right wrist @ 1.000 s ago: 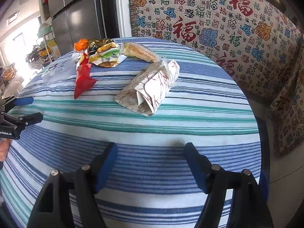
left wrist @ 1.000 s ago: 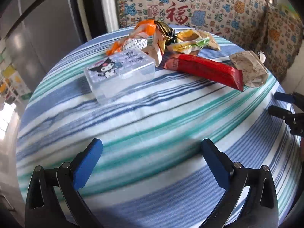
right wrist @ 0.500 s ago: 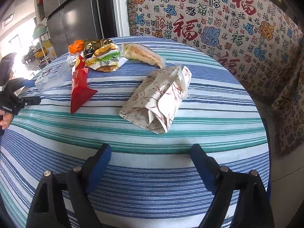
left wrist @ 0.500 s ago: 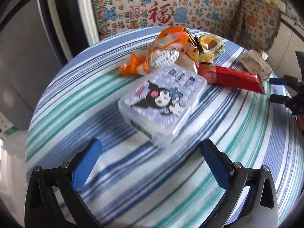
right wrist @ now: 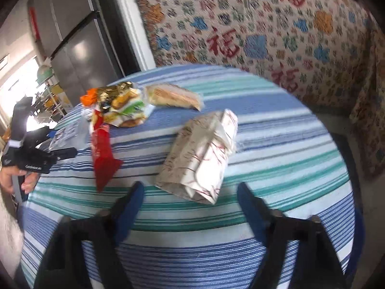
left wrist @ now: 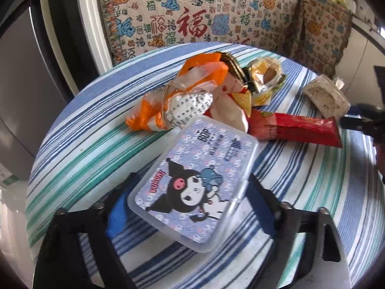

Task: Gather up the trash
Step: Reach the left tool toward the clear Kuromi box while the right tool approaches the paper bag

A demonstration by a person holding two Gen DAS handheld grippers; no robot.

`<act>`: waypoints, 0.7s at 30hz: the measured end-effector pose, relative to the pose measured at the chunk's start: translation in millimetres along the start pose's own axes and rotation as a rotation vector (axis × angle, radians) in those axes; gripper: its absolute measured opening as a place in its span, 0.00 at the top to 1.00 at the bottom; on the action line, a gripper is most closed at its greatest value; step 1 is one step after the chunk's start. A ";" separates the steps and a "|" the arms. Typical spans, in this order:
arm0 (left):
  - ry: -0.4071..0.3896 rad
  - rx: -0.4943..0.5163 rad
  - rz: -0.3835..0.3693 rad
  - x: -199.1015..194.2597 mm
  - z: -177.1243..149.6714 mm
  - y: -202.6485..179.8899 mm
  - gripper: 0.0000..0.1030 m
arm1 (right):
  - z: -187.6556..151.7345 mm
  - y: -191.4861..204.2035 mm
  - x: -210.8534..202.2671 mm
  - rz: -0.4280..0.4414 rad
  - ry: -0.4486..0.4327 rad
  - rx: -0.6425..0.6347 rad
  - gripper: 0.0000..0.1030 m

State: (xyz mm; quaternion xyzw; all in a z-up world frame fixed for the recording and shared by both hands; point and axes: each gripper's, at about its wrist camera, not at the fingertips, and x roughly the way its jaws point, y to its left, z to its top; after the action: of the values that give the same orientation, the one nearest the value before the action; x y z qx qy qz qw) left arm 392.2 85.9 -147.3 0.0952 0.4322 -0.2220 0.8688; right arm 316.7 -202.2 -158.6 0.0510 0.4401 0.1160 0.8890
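A clear plastic box with a cartoon lid (left wrist: 195, 183) lies on the striped round table (left wrist: 79, 149). My left gripper (left wrist: 190, 204) is open, its blue fingers on either side of the box's near end. Behind the box lie an orange-and-white wrapper (left wrist: 182, 98), a red packet (left wrist: 296, 127) and a yellow wrapper (left wrist: 264, 77). My right gripper (right wrist: 190, 207) is open just in front of a white patterned paper pack (right wrist: 204, 156). The red packet (right wrist: 102, 151) lies to its left.
More wrappers (right wrist: 125, 106) and a wrapped sandwich (right wrist: 173, 96) lie at the table's far side (right wrist: 288, 130). A sofa with a patterned cover (right wrist: 264, 36) stands behind the table. A grey fridge (right wrist: 79, 48) stands at the left. My left gripper shows in the right wrist view (right wrist: 65, 153).
My left gripper has moved forward so the cartoon box now sits between its fingers. My right gripper has moved closer to the white paper pack.
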 end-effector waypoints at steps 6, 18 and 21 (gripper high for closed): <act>0.001 -0.110 0.093 -8.0 -12.0 -15.8 0.24 | 12.6 -17.9 -2.0 -0.095 0.006 -0.082 0.73; 0.048 -0.293 0.217 -27.7 -48.1 -77.1 0.05 | 12.6 -32.9 -20.8 -0.052 -0.041 0.020 0.20; 0.052 -0.282 0.196 -27.9 -50.2 -74.6 0.01 | 18.7 -23.9 7.0 -0.088 0.019 -0.011 0.20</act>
State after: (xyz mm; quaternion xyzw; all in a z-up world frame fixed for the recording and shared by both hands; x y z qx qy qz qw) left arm 307.0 46.4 -153.7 0.0196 0.4700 -0.0708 0.8796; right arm 339.5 -223.4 -157.2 0.0255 0.4496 0.0800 0.8892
